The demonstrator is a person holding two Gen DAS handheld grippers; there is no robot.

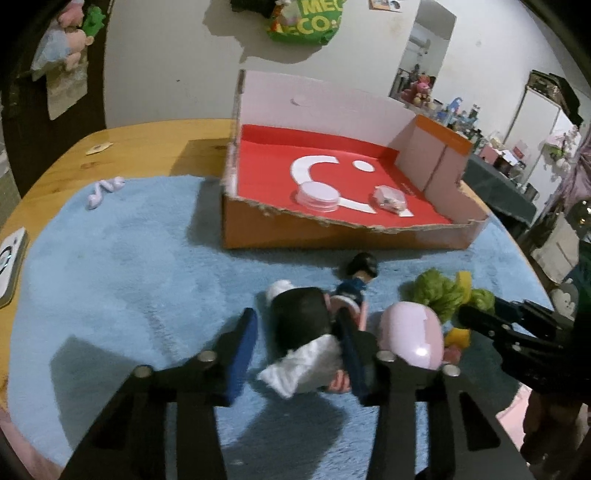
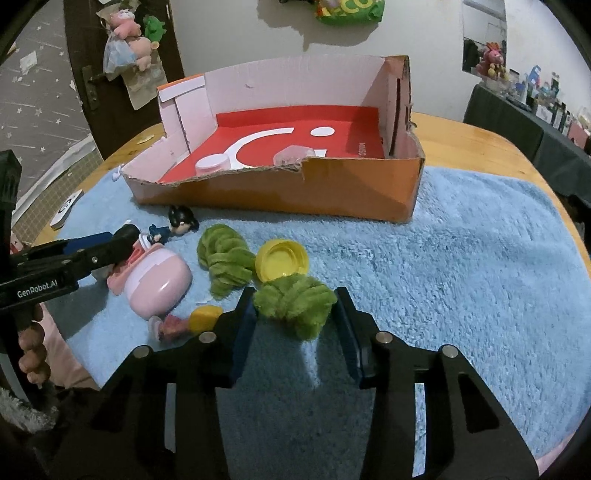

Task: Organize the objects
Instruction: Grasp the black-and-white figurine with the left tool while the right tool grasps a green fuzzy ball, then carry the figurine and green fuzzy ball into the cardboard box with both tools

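A blue fluffy mat [image 2: 461, 258] covers the wooden table, with an open cardboard box [image 2: 295, 192] beyond both claws. The left claw [image 1: 295, 328] pinches a black-and-white doll [image 1: 299, 325], a pink case [image 1: 413, 332] just right of it. The right claw [image 2: 295, 314] squeezes a green fuzzy bundle [image 2: 295, 302], with a yellow cap [image 2: 282, 260] just ahead.

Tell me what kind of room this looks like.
Most likely a lived-in home, perhaps a dining or living area. A round wooden table carries a fluffy blue mat, soft toys hang on the dark door, and a cluttered shelf of bottles and knick-knacks lines the far wall.
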